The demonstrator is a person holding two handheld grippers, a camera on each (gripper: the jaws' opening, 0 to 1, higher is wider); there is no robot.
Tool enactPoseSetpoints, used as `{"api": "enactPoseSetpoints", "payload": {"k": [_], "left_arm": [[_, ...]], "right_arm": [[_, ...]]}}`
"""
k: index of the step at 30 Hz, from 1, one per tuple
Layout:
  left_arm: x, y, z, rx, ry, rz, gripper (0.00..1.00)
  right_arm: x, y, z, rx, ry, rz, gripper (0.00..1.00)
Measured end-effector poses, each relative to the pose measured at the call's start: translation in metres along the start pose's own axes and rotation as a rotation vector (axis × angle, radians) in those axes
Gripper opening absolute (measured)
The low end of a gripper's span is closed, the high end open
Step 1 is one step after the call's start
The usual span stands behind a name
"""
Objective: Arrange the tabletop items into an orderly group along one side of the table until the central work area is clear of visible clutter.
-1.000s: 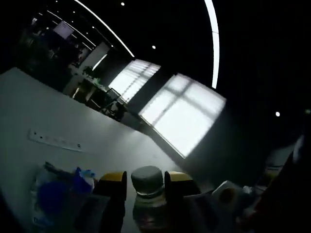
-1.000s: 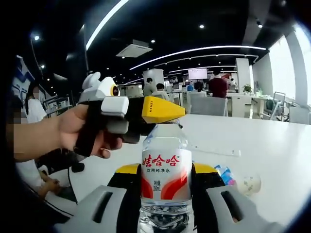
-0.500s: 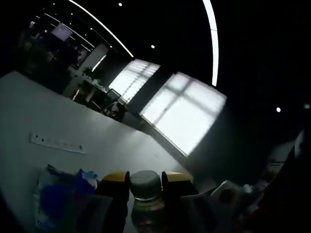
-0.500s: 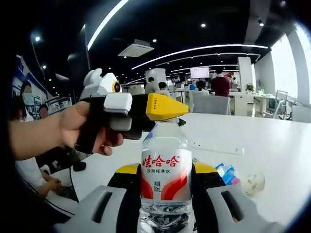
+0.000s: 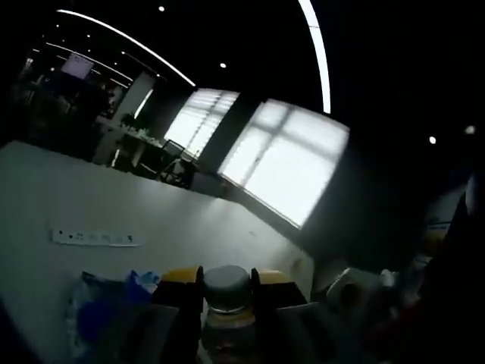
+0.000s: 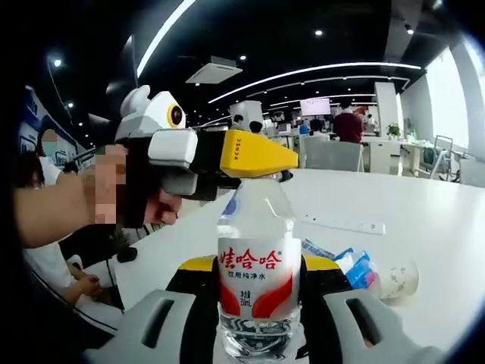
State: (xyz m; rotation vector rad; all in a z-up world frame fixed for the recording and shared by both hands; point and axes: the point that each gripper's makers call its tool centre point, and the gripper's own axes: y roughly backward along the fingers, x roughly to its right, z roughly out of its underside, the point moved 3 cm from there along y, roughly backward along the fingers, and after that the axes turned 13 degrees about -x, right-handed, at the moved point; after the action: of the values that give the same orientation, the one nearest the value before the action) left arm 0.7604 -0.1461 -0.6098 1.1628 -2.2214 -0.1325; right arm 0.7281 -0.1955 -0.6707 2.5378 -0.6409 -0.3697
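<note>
Clear plastic is what both my tongs meet: in the right gripper view the water bottle stands at lower centre, red-and-white label facing me, with my right gripper clamped on its body, yellow-edged jaws pressed to either side. Upper left of that frame, my left gripper comes in held by a hand, its yellow tip over the bottle's cap; in the left gripper view, at bottom centre, the left gripper has its jaws closed against the grey cap. I judge the step is twisting or steadying the cap before the bottle joins the group, so I should keep the right grip firm and low, the bottle upright, and turn the top without squeezing the thin wall. Moving rightward across the white table: a long white power strip at centre right, then a blue-and-white crumpled packet, and a pale paper cup lying beside it. Those lie near my set-down path.
</note>
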Motion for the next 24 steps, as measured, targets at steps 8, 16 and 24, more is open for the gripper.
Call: {"api": "enactPoseSetpoints", "payload": {"k": [8, 16, 24], "left_arm": [[0.006, 0.002, 0.002, 0.001, -0.064, -0.019, 0.2], [0.011, 0.005, -0.002, -0.007, -0.14, -0.041, 0.19], [0.003, 0.01, -0.005, -0.001, -0.163, -0.077, 0.19]], "right_arm": [[0.001, -0.006, 0.004, -0.033, 0.045, -0.005, 0.36], [0.0, -0.008, 0.0, -0.04, 0.053, -0.013, 0.37], [-0.007, -0.01, -0.008, -0.032, 0.101, -0.03, 0.43]]}}
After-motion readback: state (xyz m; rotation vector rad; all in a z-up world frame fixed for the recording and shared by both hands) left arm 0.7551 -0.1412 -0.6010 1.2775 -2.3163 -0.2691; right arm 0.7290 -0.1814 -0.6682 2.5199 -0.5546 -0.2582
